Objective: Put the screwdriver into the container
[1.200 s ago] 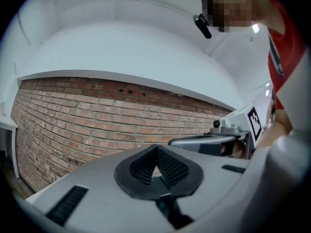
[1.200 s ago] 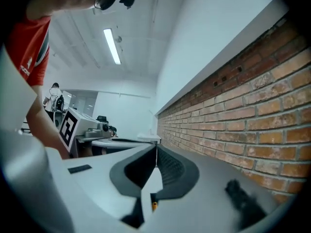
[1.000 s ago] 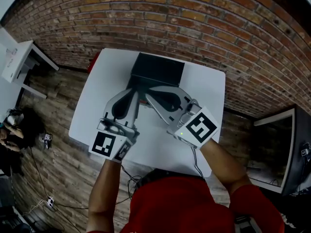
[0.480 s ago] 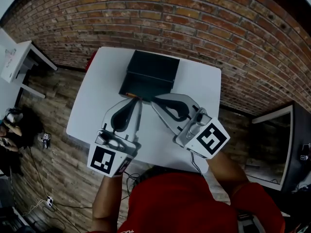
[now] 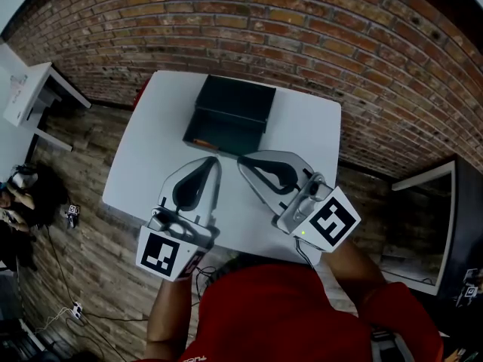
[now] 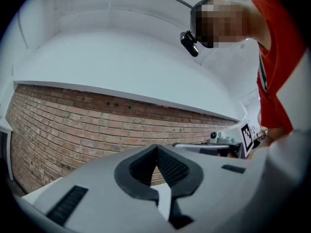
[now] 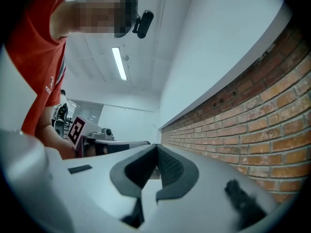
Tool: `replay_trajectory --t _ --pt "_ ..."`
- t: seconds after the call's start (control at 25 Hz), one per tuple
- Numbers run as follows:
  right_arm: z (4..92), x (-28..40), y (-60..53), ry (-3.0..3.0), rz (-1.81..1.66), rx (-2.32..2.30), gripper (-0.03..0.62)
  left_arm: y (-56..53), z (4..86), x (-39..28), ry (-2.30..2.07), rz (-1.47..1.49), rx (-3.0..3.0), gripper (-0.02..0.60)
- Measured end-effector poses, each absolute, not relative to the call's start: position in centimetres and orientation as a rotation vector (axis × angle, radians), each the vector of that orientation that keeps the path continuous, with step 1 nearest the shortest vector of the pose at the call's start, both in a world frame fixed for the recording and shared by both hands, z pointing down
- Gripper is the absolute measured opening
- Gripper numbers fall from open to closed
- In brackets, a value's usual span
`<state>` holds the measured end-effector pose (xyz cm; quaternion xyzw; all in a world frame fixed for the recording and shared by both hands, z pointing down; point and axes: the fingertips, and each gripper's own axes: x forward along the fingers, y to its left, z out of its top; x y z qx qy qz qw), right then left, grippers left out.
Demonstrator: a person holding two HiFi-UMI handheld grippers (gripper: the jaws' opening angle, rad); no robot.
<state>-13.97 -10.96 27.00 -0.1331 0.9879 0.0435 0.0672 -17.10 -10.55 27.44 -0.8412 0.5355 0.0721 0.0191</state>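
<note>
The left gripper (image 5: pixel 216 161) and right gripper (image 5: pixel 241 159) hang side by side over the middle of the white tabletop (image 5: pixel 147 153), their tips near each other and pointing toward the far edge. In the left gripper view the two dark ribbed pads meet at the tip (image 6: pixel 156 147) with nothing between them. The right gripper view shows the same: pads pressed together at (image 7: pixel 156 147) and empty. Both of these views take in only brick wall, white ceiling and the person's red shirt, with the other gripper's marker cube at the side.

The dark container (image 5: pixel 234 100) stands at the middle of the tabletop's far edge, just beyond the gripper tips and apart from them. Of the screwdriver (image 5: pixel 199 142) only a short orange sliver shows, low in the container's near left corner. The rest is too small and dark to make out, so how it lies there cannot be told.

The person's forearms and red shirt (image 5: pixel 264 315) cover the near edge of the tabletop, and each marker cube hides the hand that grips it.
</note>
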Motion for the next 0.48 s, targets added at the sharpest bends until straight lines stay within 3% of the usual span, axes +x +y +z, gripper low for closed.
replay_trajectory --t 0.48 --pt "27.6 -13.3 -9.8 2.985 0.124 -0.393 0.031 -9.8 28.1 -15.9 1.659 0.217 -2.635 0.014"
